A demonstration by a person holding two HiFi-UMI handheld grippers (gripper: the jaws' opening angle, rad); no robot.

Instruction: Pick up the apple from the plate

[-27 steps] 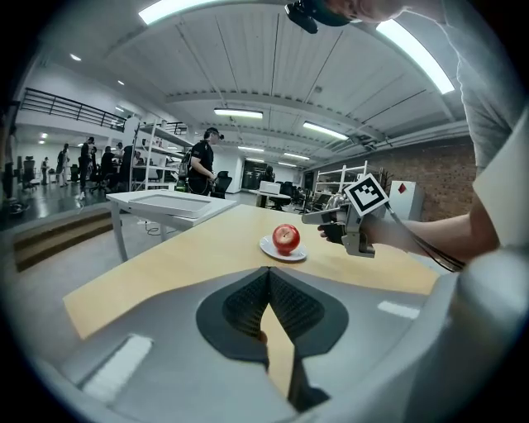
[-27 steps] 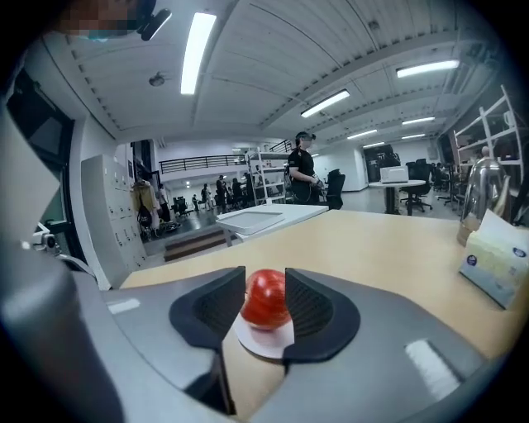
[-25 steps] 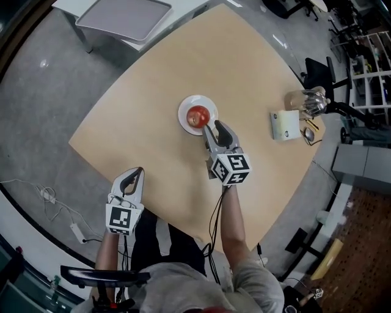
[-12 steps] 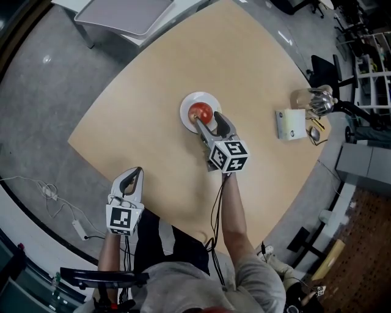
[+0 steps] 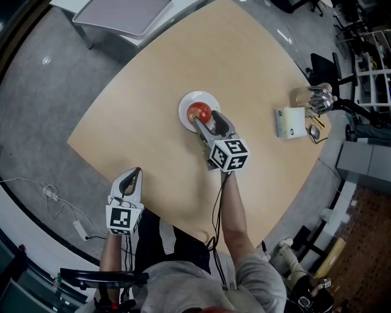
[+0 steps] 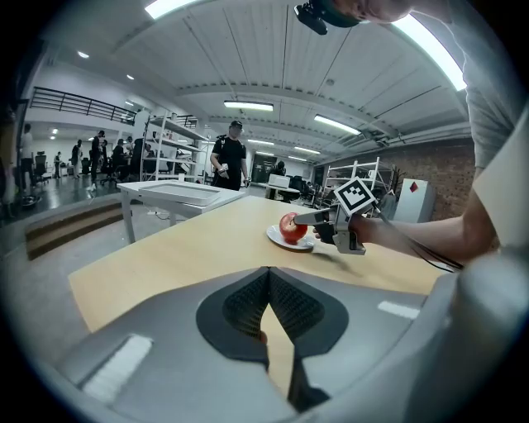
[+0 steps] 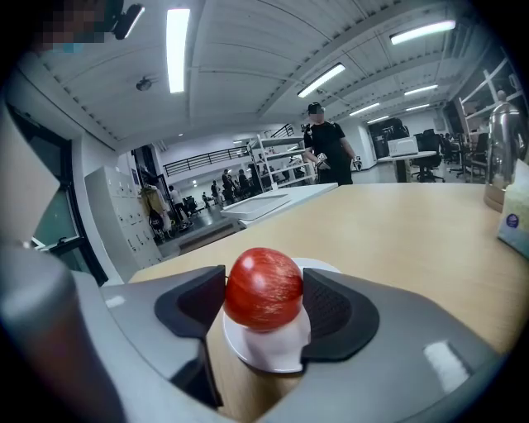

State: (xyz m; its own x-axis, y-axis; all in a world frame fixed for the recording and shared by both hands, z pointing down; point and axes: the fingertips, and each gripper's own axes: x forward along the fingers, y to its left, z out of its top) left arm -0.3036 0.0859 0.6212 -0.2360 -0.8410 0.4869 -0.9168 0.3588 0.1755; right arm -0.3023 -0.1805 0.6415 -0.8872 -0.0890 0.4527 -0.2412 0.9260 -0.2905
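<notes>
A red apple [image 5: 199, 111] sits on a small white plate [image 5: 186, 103] in the middle of the wooden table. My right gripper [image 5: 206, 119] reaches over the plate's near edge. Its jaws have just been opening and now stand wide on either side of the apple [image 7: 263, 287], close to its flanks without squeezing it. The apple still rests on the plate [image 7: 266, 354]. My left gripper [image 5: 133, 173] hangs off the table's near left edge, far from the plate, its jaws shut on nothing [image 6: 269, 273]. From the left gripper view, the apple [image 6: 289, 226] and the right gripper [image 6: 307, 220] show across the table.
A white box [image 5: 289, 123] and a shiny metal pot [image 5: 314, 99] stand near the table's right edge. A grey tray [image 5: 122, 15] lies on a white table beyond the far left corner. A person [image 6: 229, 161] stands in the background.
The right gripper has moved forward and down to the plate, and its jaws have spread around the apple. The left gripper has stayed put.
</notes>
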